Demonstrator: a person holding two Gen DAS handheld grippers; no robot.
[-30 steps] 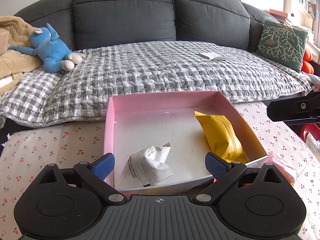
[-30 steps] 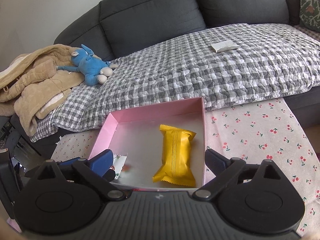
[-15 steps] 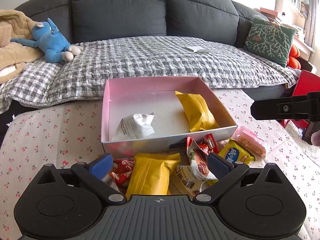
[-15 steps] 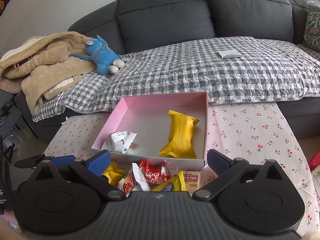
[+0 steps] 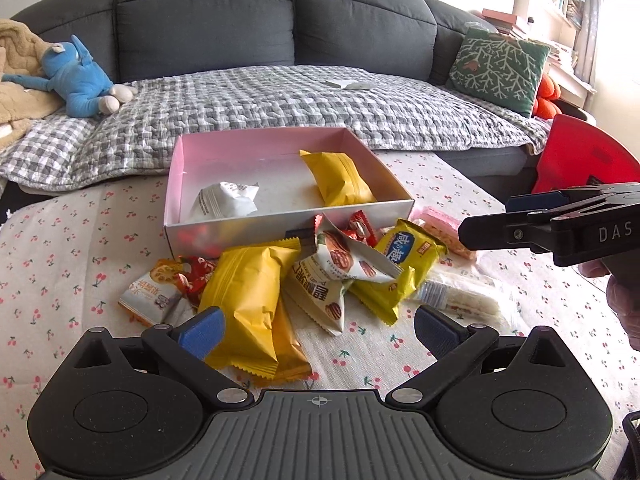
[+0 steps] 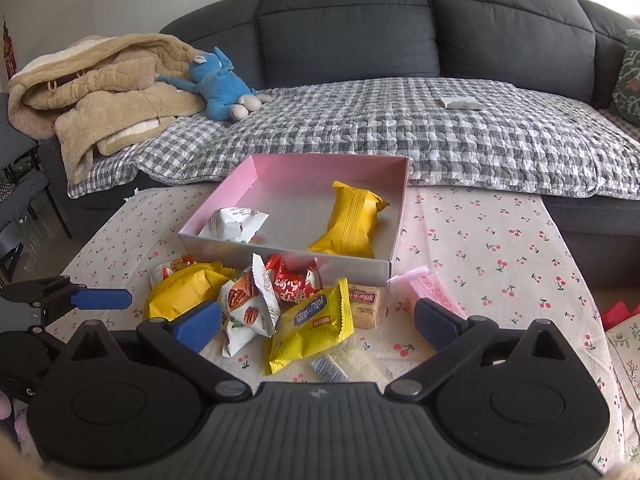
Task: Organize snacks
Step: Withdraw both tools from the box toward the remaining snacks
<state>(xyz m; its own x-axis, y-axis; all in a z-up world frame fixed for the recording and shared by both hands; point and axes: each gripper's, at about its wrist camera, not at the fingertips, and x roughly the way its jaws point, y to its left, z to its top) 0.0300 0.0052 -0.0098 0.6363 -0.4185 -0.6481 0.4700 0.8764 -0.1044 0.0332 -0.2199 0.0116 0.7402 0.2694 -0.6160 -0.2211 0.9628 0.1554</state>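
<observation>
A pink box [image 5: 280, 136] [image 6: 320, 162] on the cherry-print table holds a yellow packet [image 5: 340, 180] [image 6: 352, 216] and a white packet [image 5: 224, 200] [image 6: 232, 222]. Several loose snacks lie in a heap in front of it: a large yellow packet [image 5: 248, 288] [image 6: 184, 292], a white nut packet [image 5: 340, 260] [image 6: 252, 300], a red packet [image 6: 292, 284], a yellow-blue packet [image 5: 400, 268] [image 6: 312, 324] and a pink wafer [image 5: 444, 224] [image 6: 428, 288]. My left gripper [image 5: 318, 328] is open and empty, just short of the heap. My right gripper [image 6: 318, 320] is open and empty too, over the heap's near edge.
A grey sofa [image 5: 280, 20] with a checked cover [image 5: 280, 100] stands behind the table. On it lie a blue soft toy [image 5: 80, 76], a beige blanket [image 6: 100, 92] and a green cushion [image 5: 500, 64]. A red object [image 5: 576, 156] is at the right.
Both grippers have drawn back from the box towards the near table edge, so the heap of loose snacks has come into view. Both stayed open and empty.
</observation>
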